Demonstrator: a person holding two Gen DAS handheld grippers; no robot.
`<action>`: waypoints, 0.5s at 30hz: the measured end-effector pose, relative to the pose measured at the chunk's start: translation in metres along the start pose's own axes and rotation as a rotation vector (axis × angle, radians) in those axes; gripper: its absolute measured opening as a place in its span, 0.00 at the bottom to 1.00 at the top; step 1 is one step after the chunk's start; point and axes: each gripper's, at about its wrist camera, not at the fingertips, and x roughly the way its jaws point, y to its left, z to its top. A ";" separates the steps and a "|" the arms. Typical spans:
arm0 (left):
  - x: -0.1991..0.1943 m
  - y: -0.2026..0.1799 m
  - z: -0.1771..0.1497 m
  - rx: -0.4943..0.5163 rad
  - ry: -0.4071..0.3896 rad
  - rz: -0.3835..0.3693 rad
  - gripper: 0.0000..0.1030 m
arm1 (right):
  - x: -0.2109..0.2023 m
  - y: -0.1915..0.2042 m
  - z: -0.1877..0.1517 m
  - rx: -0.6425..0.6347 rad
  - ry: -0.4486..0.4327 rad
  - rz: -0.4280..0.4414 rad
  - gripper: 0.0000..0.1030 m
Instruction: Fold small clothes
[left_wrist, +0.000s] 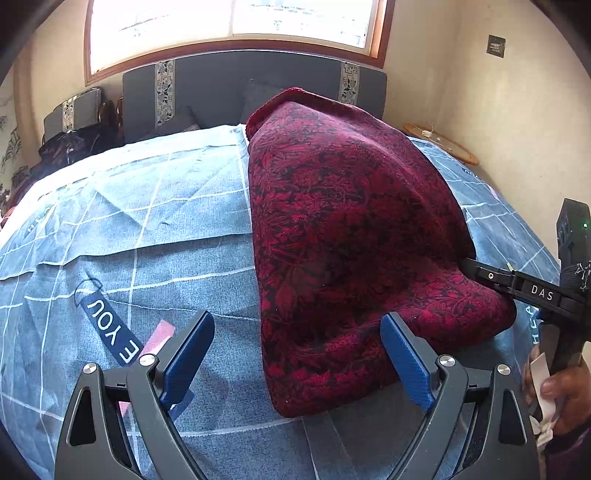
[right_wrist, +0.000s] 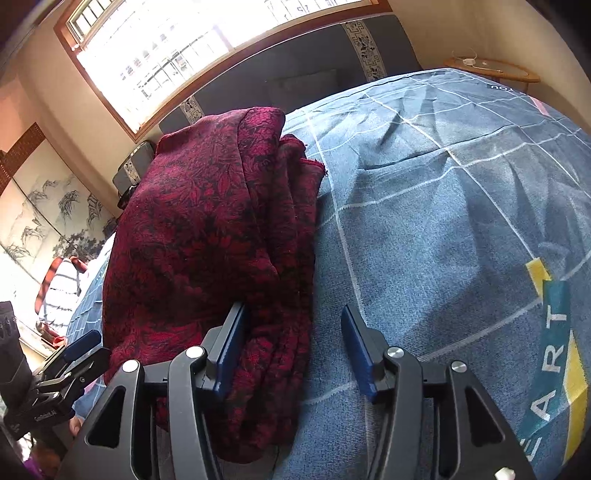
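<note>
While both tongs stand wide and hold nothing, the left tongs (left_wrist: 297, 363) sit at the near edge of the folded red cloth (left_wrist: 354, 236). The right tongs (right_wrist: 293, 349) straddle its layered side. Blue bed cover (right_wrist: 443, 206) spreads around.

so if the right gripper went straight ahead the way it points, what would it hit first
Probably the folded red garment: the right gripper has open jaws, its left one already at the fabric's edge. Depth is unclear; the blue bedspread lies beyond.
</note>
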 end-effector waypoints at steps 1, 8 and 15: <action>0.001 0.001 0.001 -0.002 -0.001 -0.001 0.90 | -0.001 0.001 -0.001 0.001 0.000 0.001 0.49; 0.011 0.006 0.013 0.014 -0.008 0.046 0.94 | 0.000 0.001 0.000 0.000 0.001 0.003 0.51; 0.044 0.041 0.043 -0.056 0.067 -0.158 0.98 | 0.002 0.000 0.012 -0.009 0.050 0.047 0.64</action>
